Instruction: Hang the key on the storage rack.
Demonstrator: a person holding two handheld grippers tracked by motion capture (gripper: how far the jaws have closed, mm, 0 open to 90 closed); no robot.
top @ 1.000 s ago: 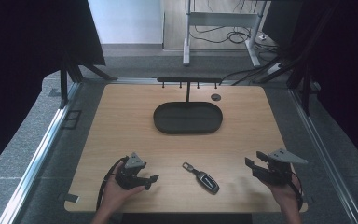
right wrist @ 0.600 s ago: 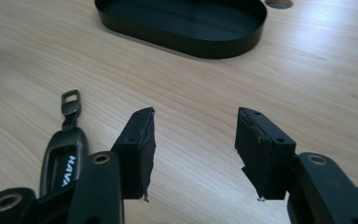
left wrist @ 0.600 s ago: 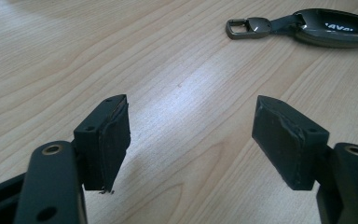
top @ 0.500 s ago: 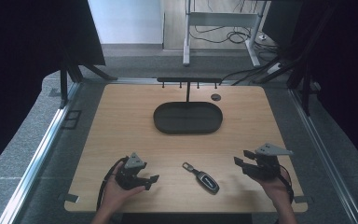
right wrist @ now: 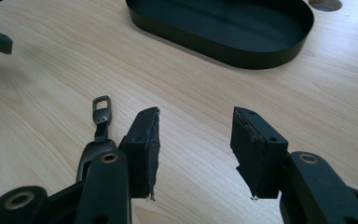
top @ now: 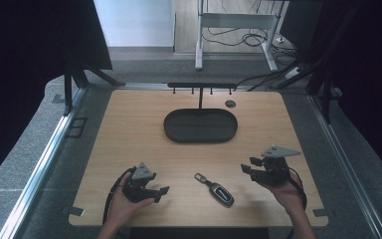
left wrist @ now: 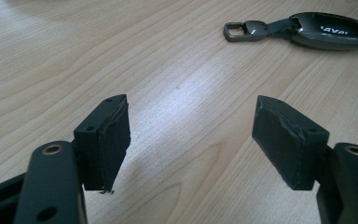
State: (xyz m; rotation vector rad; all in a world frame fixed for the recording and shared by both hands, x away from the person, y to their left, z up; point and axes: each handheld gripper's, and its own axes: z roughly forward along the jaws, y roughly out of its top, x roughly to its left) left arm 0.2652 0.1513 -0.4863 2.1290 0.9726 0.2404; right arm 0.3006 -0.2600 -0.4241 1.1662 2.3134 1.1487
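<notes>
The right gripper (top: 252,169) has slid in toward the middle of the frame; the left gripper (top: 160,191) has stayed put. On the worktop (top: 129,129), the tray (top: 200,125) sits empty at center. The key (top: 215,189) lies low in the frame, between both grippers. Both sets of jaws gape wide, holding nothing. It looks like reaching time: next, close on the key.

I'm looking at a pale wooden table (top: 129,129) with a light-brown streaky grain, and at centre frame an oval tray (top: 200,125) in matte black. Lower centre lies a dark grey key fob (top: 221,194) with a glossy face, white lettering and a gunmetal loop. Both grippers, left (top: 160,193) and right (top: 247,166), are black, topped with grey plates.
</notes>
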